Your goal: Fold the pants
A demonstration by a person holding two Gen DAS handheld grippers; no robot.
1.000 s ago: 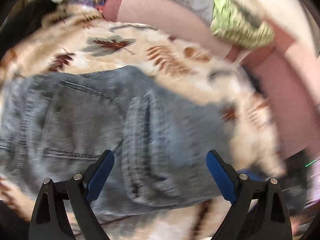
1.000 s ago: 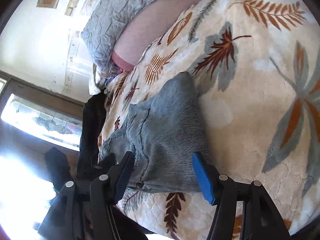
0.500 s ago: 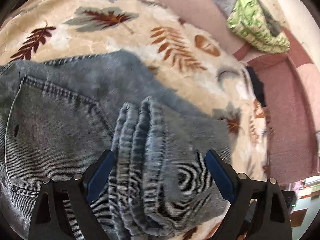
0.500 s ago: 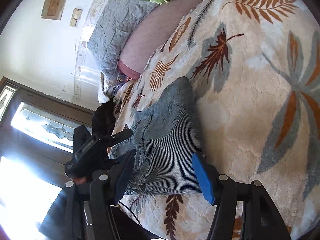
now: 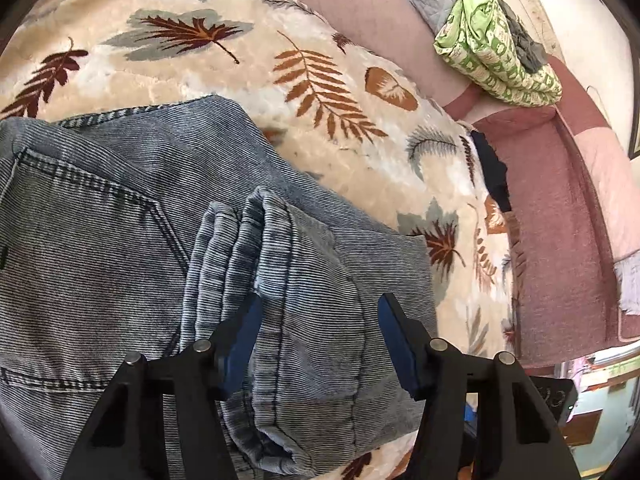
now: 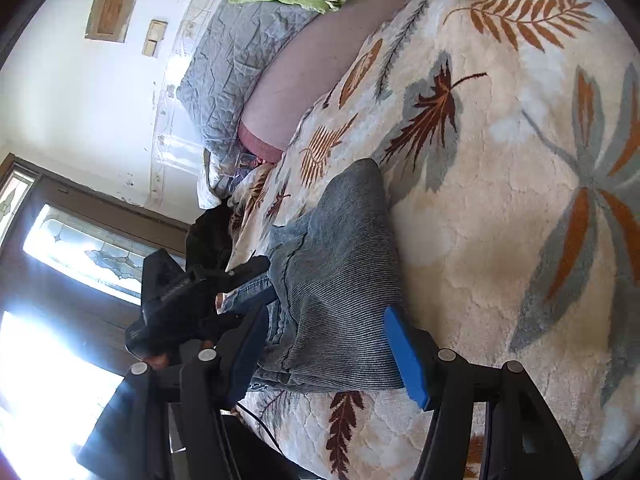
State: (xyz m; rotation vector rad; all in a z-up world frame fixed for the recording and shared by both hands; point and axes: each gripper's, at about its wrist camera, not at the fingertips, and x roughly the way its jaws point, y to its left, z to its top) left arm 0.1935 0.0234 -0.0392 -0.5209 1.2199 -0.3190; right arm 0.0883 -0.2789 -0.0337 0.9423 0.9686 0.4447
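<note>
Blue denim pants (image 5: 120, 248) lie folded on a cream leaf-patterned blanket (image 5: 248, 68). The stacked leg hems (image 5: 244, 240) lie on top, pointing away from me. My left gripper (image 5: 318, 324) is open, its jaws straddling the folded leg just above the fabric. In the right wrist view the folded pants (image 6: 344, 280) lie just ahead of my right gripper (image 6: 324, 344), which is open and empty. The left gripper (image 6: 192, 292) shows there at the pants' far side.
A pink sofa back (image 5: 360, 4) borders the blanket. A green patterned cloth (image 5: 492, 48) and a grey quilt (image 6: 236, 60) lie on it. A dark garment (image 5: 492, 168) lies at the blanket's edge. A bright window (image 6: 80, 248) is at left.
The left gripper has moved in closer over the folded leg hems and its jaws have narrowed. The right gripper has stayed nearly still.
</note>
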